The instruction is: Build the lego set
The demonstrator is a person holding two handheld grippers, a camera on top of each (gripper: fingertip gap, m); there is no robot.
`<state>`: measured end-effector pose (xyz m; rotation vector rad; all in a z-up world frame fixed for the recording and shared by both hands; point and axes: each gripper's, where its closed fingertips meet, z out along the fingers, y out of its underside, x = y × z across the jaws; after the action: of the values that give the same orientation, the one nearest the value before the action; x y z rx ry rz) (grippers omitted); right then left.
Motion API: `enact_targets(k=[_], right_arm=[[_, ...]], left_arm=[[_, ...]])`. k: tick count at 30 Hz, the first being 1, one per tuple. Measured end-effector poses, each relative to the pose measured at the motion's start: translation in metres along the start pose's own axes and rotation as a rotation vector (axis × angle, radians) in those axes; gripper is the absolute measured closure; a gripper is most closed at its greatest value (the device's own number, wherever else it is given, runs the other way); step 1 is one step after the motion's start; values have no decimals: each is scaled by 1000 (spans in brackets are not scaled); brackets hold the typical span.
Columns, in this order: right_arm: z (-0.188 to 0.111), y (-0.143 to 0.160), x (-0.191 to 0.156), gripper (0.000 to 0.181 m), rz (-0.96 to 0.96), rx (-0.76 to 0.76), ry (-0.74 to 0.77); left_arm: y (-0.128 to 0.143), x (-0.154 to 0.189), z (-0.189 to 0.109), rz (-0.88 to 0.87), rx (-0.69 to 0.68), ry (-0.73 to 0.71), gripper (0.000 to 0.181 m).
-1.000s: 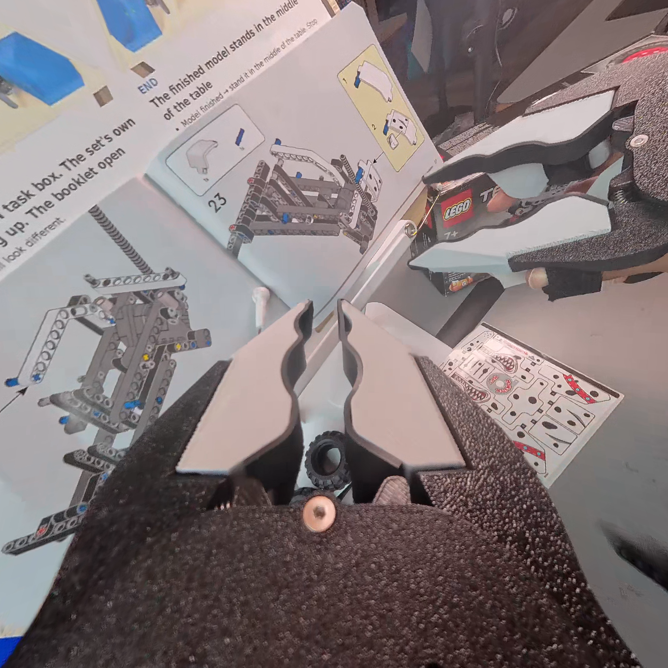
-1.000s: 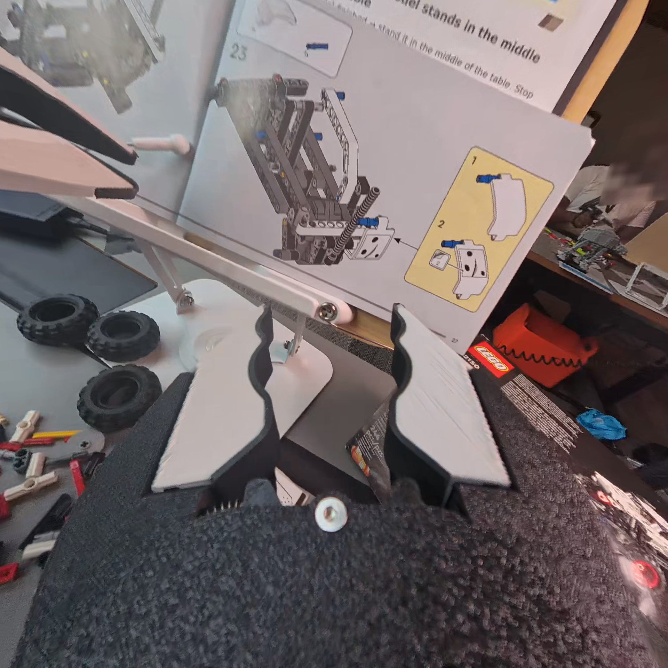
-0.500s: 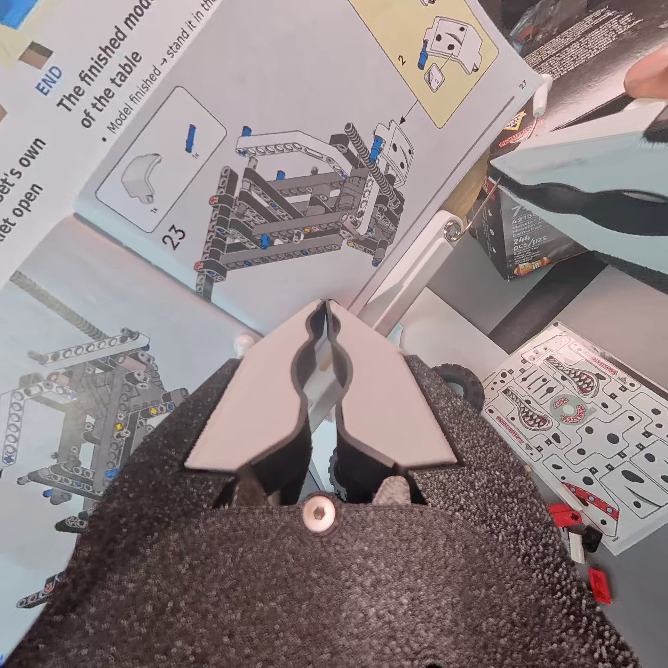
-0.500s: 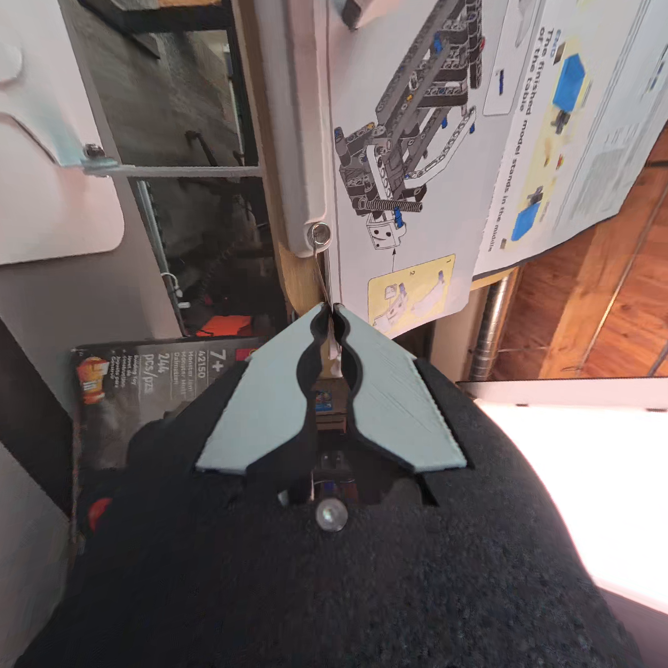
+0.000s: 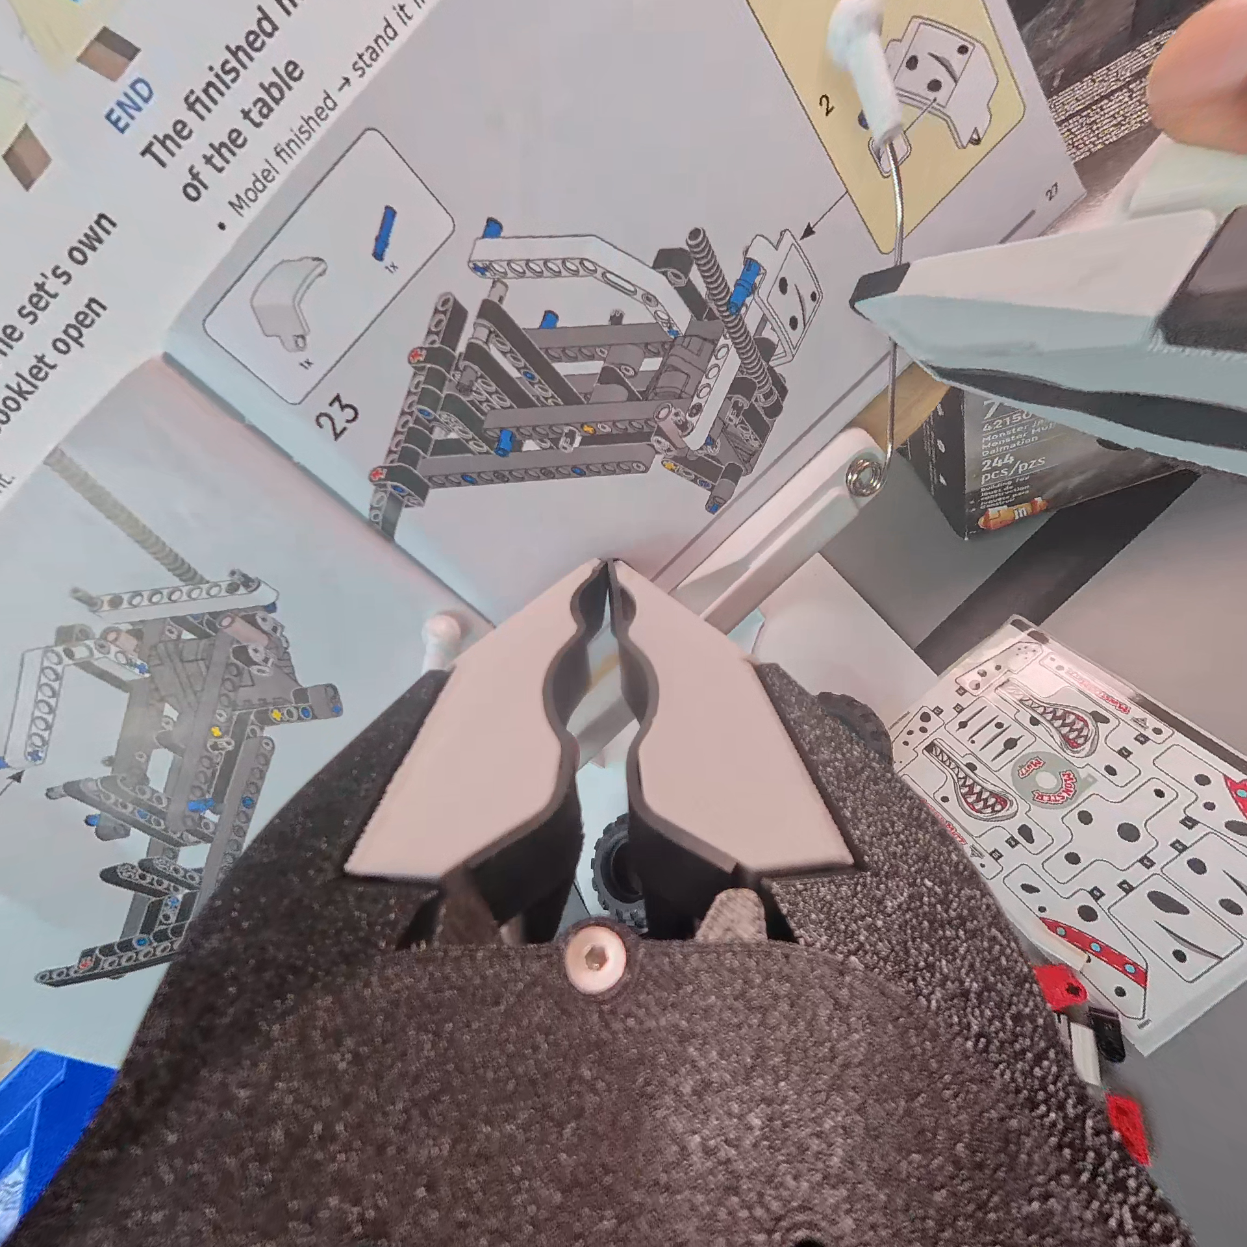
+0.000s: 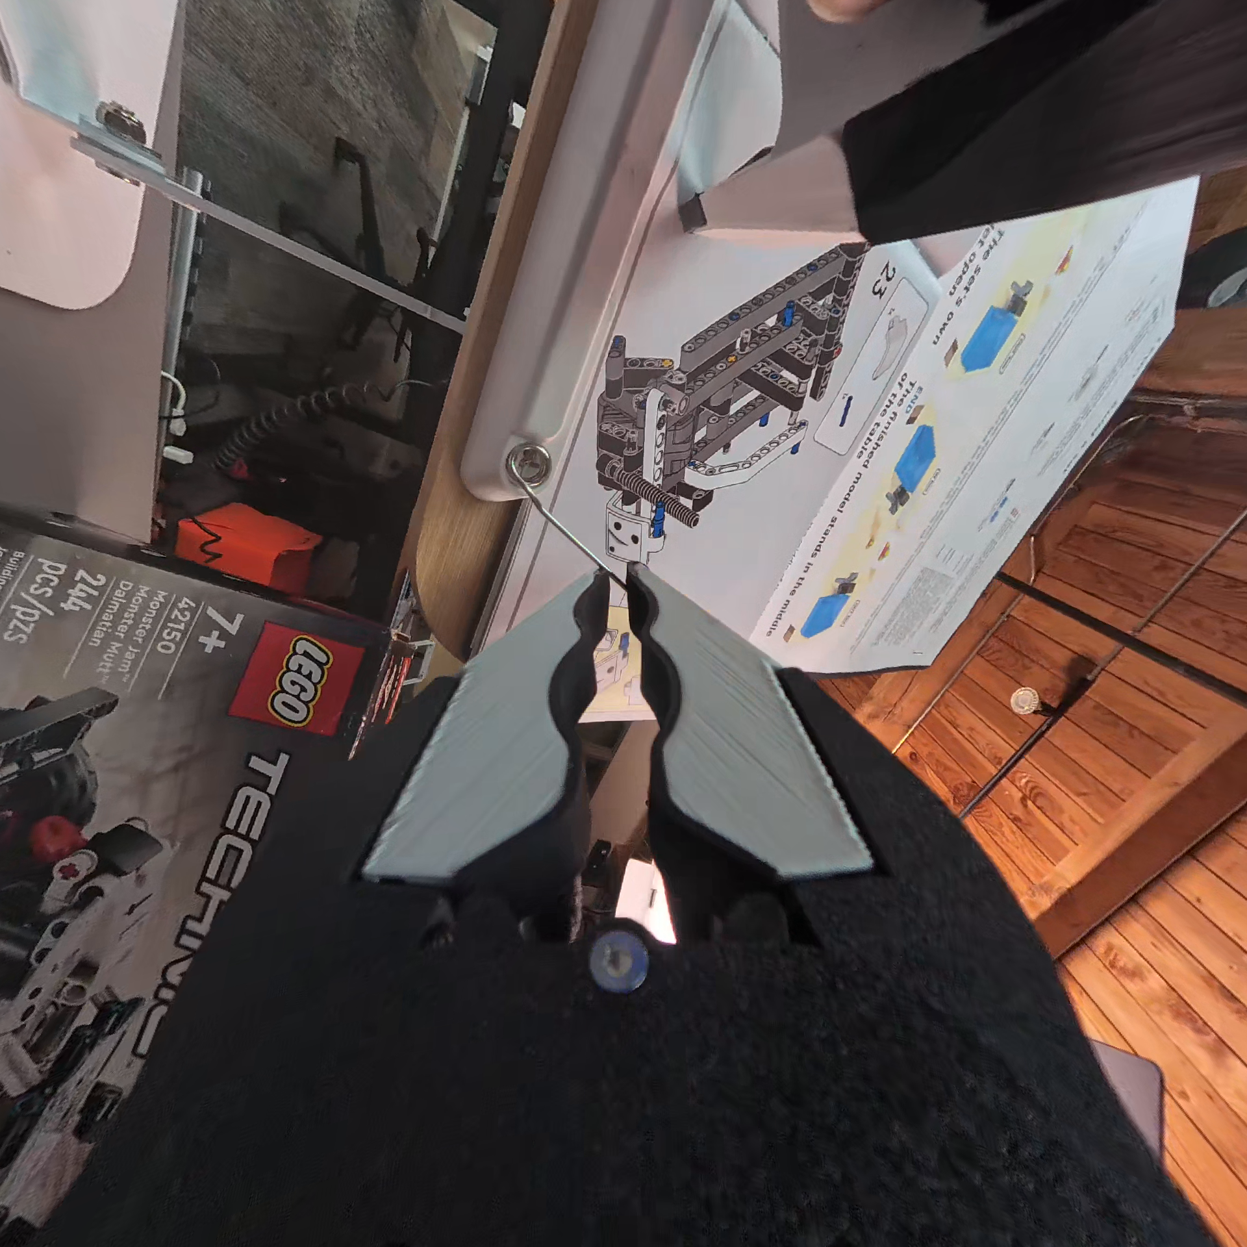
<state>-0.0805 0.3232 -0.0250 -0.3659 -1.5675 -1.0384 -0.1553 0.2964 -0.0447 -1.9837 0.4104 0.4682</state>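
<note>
Grippers work the stand's ledge (image 5: 776,533): right gripper (image 6: 615,573) pinches the wire page clip (image 6: 567,526), apparently freeing the booklet (image 5: 607,169) above, while left gripper (image 5: 606,565), pressed together, steadies it.

Off to your right you see a wooden plank floor (image 6: 1113,776), warm and brightly lit, with thin dark metal legs (image 6: 1052,729) crossing it. To your left, under the pale wood edge of the table (image 6: 465,472), lies a dim space: a rough grey wall (image 6: 283,135), black frame bars (image 6: 378,223), a coiled cable (image 6: 297,411) and an orange bin (image 6: 250,540). The grey tabletop (image 5: 1093,580) carries a dark strip (image 5: 1052,546).
</note>
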Motion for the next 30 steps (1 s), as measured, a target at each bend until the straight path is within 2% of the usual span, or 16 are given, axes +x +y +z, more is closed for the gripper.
enact_targets(k=[3,10,12,13,16,19,22,27,30], right_arm=[[6,-4,2,176,-30,10,-8],[9,-5,4,170,52,11,51],[6,-3,7,159,139,7,57],[5,-2,6,147,202,4,39],[-8,4,4,141,451,5,7],[-19,15,-12,141,750,-11,-69],[-17,30,-32,140,939,-56,-130],[2,40,-47,147,992,-49,-174],[4,39,-49,147,990,-59,-182]], left_arm=[[0,-1,0,-24,16,22,181],[1,-1,-2,-77,37,49,181],[1,0,-4,-105,52,70,180],[0,0,-8,-136,75,89,178],[-2,-6,-28,-253,187,134,170],[12,-24,-49,-329,253,115,167],[32,-45,-63,-420,292,87,164],[62,-79,-77,-582,328,31,163],[71,-92,-81,-599,330,4,164]])
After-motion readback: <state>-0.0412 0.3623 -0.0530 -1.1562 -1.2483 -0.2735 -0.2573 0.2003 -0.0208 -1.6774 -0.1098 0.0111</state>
